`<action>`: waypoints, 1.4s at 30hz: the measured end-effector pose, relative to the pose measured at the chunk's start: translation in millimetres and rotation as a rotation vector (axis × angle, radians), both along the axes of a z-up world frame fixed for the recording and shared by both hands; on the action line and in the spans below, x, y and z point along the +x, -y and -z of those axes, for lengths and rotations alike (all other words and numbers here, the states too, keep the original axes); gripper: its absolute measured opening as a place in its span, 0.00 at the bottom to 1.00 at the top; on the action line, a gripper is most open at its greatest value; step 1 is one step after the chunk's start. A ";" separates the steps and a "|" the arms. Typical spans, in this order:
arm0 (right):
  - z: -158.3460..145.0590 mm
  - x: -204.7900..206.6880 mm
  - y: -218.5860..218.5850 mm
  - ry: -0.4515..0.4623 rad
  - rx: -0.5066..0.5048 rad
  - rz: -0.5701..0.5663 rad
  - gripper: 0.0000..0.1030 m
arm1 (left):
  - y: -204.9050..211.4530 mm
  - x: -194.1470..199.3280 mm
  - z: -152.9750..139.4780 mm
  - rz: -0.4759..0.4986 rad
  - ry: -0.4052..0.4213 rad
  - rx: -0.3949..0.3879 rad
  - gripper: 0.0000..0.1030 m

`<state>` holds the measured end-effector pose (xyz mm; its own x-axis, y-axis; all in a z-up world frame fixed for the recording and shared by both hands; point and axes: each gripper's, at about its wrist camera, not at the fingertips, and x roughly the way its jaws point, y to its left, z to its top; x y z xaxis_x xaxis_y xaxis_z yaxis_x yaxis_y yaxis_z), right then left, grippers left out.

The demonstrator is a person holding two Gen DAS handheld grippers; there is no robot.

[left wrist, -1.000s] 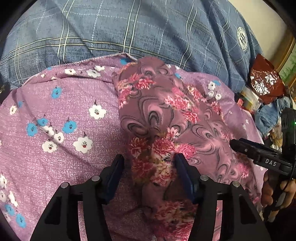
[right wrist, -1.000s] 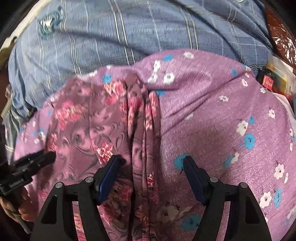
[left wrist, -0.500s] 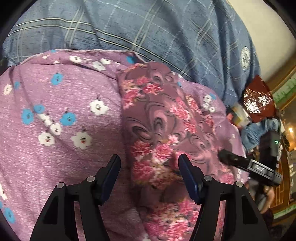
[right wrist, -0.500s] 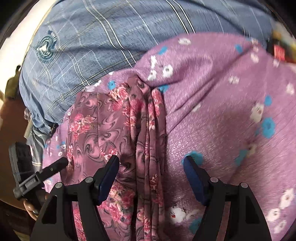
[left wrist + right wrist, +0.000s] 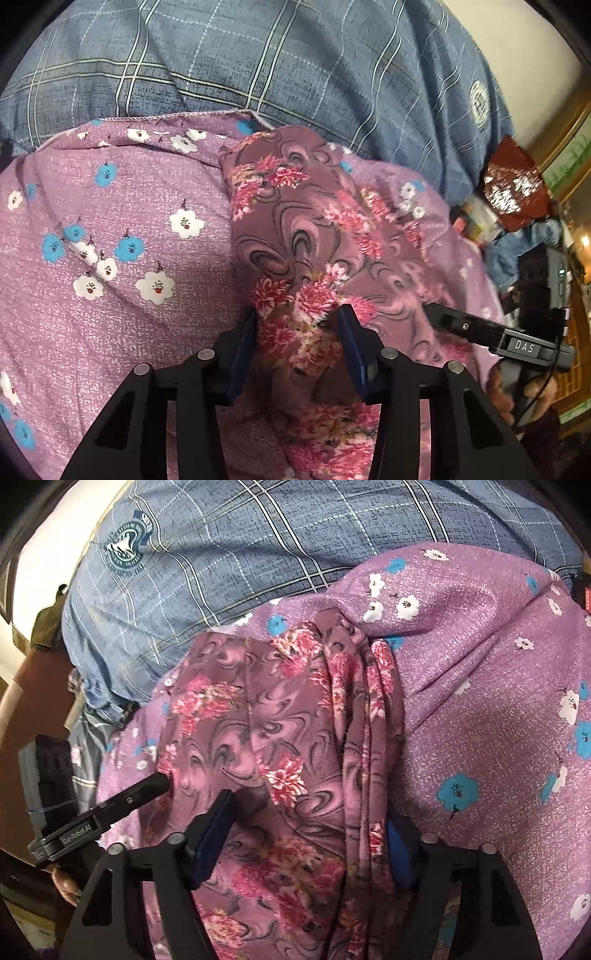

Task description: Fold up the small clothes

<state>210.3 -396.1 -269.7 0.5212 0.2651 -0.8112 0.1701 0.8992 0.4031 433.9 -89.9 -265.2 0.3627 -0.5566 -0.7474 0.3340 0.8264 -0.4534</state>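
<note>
1. Lilac flowered sheet (image 5: 110,302) covers the bed, blue plaid pillow (image 5: 295,66) at its far edge.
2. Left gripper (image 5: 297,328): fingers just closing, pads pressing the near end of the mauve floral garment (image 5: 306,236) bunched mid-sheet.
3. Right gripper (image 5: 310,823): fingers closing around the garment's folded layers, grip unclear.

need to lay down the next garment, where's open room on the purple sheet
Open: purple flowered sheet left of the swirl-print garment, and right of it. Crowded: the garment with both grippers, and clutter past the sheet's right edge.
</note>
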 end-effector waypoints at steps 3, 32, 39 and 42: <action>0.2 1.0 -4.2 0.004 -0.023 -0.001 0.64 | 1.4 1.1 6.4 -0.005 -0.040 -0.008 0.46; -26.9 -7.5 -42.7 0.059 -0.328 -0.005 0.37 | 0.6 2.2 7.8 -0.039 -0.057 -0.041 0.38; -29.1 -8.4 -46.0 0.066 -0.350 -0.006 0.35 | -4.8 -2.1 0.2 -0.041 -0.011 -0.060 0.21; -33.2 -10.0 -47.5 0.076 -0.357 -0.003 0.32 | -5.9 -8.5 -5.7 -0.031 0.023 -0.050 0.20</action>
